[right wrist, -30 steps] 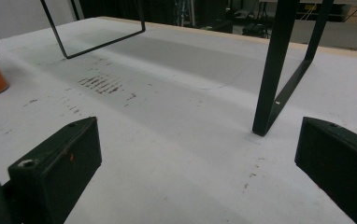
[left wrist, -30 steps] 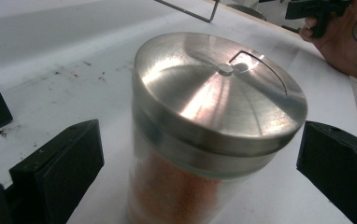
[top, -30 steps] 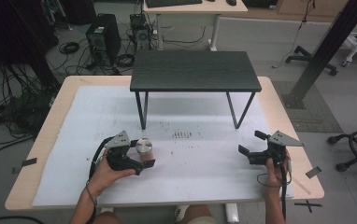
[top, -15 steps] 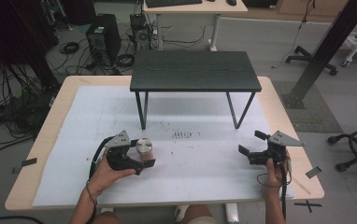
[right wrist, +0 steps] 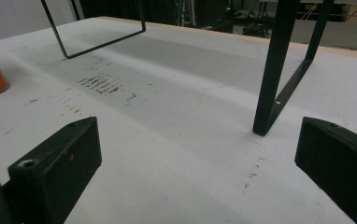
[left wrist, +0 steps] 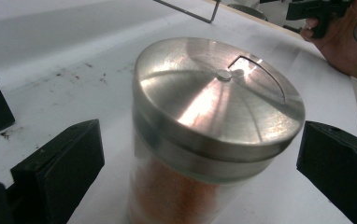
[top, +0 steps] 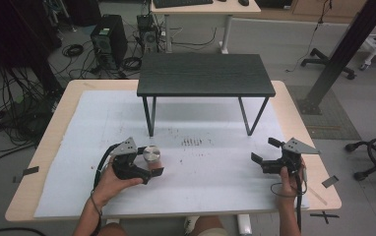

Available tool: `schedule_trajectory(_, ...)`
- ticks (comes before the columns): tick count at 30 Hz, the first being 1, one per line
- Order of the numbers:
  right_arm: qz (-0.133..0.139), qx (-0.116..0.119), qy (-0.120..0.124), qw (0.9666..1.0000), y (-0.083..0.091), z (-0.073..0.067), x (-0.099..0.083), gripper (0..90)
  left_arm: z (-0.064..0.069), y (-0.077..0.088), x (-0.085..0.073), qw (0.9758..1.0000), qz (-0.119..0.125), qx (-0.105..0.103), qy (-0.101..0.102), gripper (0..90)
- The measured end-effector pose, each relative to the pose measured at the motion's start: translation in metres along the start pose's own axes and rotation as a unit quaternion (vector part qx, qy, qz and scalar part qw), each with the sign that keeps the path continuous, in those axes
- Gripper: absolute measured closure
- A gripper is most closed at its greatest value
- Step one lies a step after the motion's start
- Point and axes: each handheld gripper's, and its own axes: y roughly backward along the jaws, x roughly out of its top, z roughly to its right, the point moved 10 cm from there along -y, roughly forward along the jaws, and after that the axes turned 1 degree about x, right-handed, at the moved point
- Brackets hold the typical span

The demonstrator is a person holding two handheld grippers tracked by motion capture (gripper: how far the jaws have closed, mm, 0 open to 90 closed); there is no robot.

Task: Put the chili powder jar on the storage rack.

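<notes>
Right now the jar [left wrist: 209,140] stands upright on the white sheet of the bench [top: 53,147], squarely between the jaws of the left tool [top: 149,164], which are spread wide with clear gaps on both sides; neither jaw touches the glass. So the coming pinch turns on that: the jar sits straight ahead along the tool's line, its long axis vertical, and the jaws would need only to close level across its body below the steel lid [left wrist: 218,93]. The left hand [top: 112,182] is far the nearer one. The right tool [top: 269,160] hovers well apart at the other end of the bench, its jaws also spread and holding nothing.

From the high view the jar is just a round silver cap beside the tool. The left gripper view adds the orange powder inside and a slot in the lid. The right gripper view catches the small black table's leg [right wrist: 279,70].
</notes>
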Motion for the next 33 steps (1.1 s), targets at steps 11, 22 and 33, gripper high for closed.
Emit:
schedule_trajectory(11, -0.002, 0.0, 0.0, 1.0, -0.0002, 0.0, -0.0005, 0.3, 0.0005, -0.0002, 0.001, 1.0, 0.001, -0.001, -0.003, 1.2)
schedule_trajectory(22, -0.002, 0.0, 0.0, 1.0, -0.0002, -0.0001, -0.0005, 0.3, 0.0008, 0.0021, 0.0001, 1.0, 0.002, 0.002, -0.002, 1.3)
schedule_trajectory(33, -0.001, 0.0, -0.001, 1.0, 0.0001, -0.0002, -0.0004, 0.3, 0.0013, 0.0022, 0.0016, 1.0, 0.003, 0.002, -0.003, 1.3)
